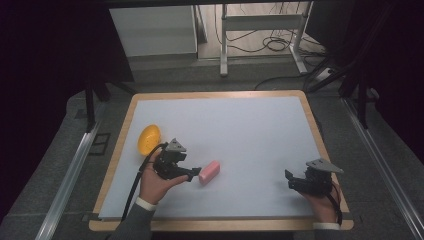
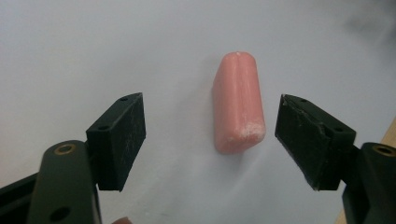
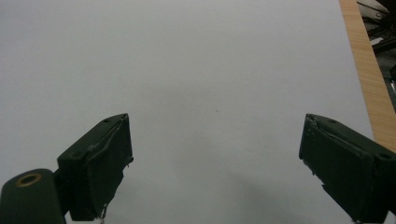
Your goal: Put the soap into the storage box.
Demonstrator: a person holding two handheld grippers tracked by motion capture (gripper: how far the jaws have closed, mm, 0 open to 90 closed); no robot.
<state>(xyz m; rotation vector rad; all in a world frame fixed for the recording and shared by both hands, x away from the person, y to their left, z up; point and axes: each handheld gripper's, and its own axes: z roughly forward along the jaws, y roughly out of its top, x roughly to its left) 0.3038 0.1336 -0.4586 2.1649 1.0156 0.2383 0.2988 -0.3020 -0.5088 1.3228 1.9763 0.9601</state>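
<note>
A pink oblong block (image 1: 209,172) lies flat on the white table mat (image 1: 235,130), left of centre near the front. My left gripper (image 1: 192,174) is just left of it, tips almost at its near end. In the left gripper view the pink block (image 2: 237,105) lies lengthwise just ahead of the open jaws, nearer the right one, and my left gripper (image 2: 210,135) holds nothing. My right gripper (image 1: 289,180) rests at the front right of the mat. In its own view, the right gripper (image 3: 215,163) stands wide open over bare mat.
A yellow bowl (image 1: 148,138) lies tipped on its side near the mat's left edge, just behind my left hand. The wooden table border (image 1: 320,140) frames the mat. Beyond the table are a white cabinet (image 1: 152,30), a metal stand and floor cables (image 1: 272,45).
</note>
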